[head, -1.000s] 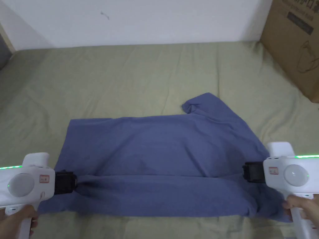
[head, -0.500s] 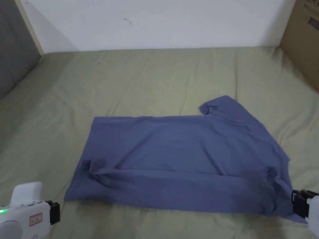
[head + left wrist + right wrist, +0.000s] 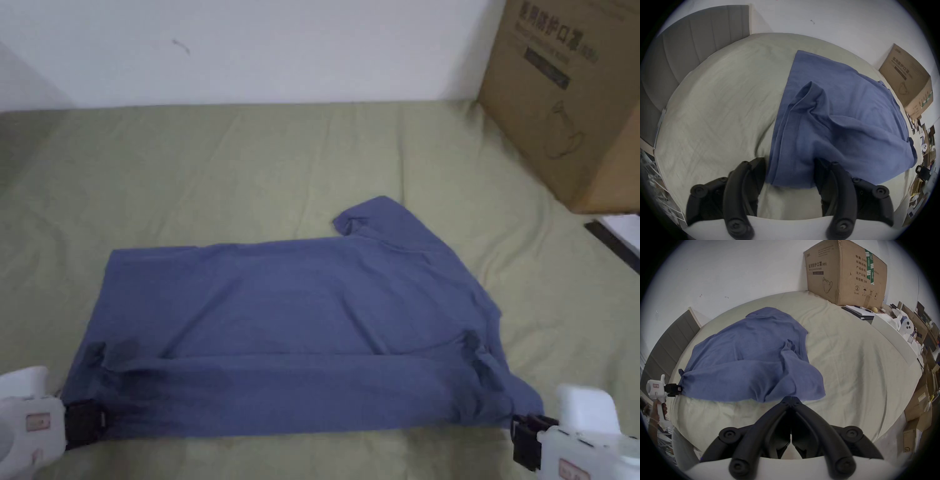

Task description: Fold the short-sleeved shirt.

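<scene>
Here, the blue shirt [image 3: 294, 325] lies flat on the green bed [image 3: 250, 162], long axis left to right, hem at left, one sleeve [image 3: 369, 219] pointing toward the wall. Near edge folded over. Left gripper [image 3: 789, 168]: jaws wide, straddling the hem corner. Right gripper [image 3: 790, 400]: jaws closed, empty, just beside the shirt's near right corner

Blue shirt [image 3: 294, 331] on bed [image 3: 250, 156]; claws [image 3: 87, 422] flanking.
</scene>
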`<state>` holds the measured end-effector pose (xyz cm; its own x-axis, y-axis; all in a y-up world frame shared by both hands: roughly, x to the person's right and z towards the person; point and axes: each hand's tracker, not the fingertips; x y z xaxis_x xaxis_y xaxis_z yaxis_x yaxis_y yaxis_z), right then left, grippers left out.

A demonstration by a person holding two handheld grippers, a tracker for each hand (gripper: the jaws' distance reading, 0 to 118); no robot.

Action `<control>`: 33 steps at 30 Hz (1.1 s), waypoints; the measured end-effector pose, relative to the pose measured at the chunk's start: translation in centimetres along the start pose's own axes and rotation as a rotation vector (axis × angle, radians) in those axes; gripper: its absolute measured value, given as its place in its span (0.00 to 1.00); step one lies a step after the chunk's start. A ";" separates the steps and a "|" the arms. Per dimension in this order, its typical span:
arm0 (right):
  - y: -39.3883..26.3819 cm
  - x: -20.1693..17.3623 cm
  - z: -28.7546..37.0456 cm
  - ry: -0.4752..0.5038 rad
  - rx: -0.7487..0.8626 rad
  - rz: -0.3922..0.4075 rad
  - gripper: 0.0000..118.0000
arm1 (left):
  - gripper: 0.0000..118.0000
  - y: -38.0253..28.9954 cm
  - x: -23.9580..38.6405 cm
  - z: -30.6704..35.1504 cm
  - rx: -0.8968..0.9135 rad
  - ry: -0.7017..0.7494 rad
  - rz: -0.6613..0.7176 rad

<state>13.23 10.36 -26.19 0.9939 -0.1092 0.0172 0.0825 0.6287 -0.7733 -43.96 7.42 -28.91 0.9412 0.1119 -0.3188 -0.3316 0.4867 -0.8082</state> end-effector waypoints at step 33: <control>-0.5 2.7 2.9 0.104 -0.148 -0.023 0.07 | 0.03 -6.4 -4.1 9.9 -0.034 -0.042 -0.073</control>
<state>16.09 12.00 -23.94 0.9782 -0.2064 -0.0241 0.0856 0.5058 -0.8584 -45.02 12.48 -17.55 0.9646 0.1138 -0.2379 -0.2634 0.4650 -0.8452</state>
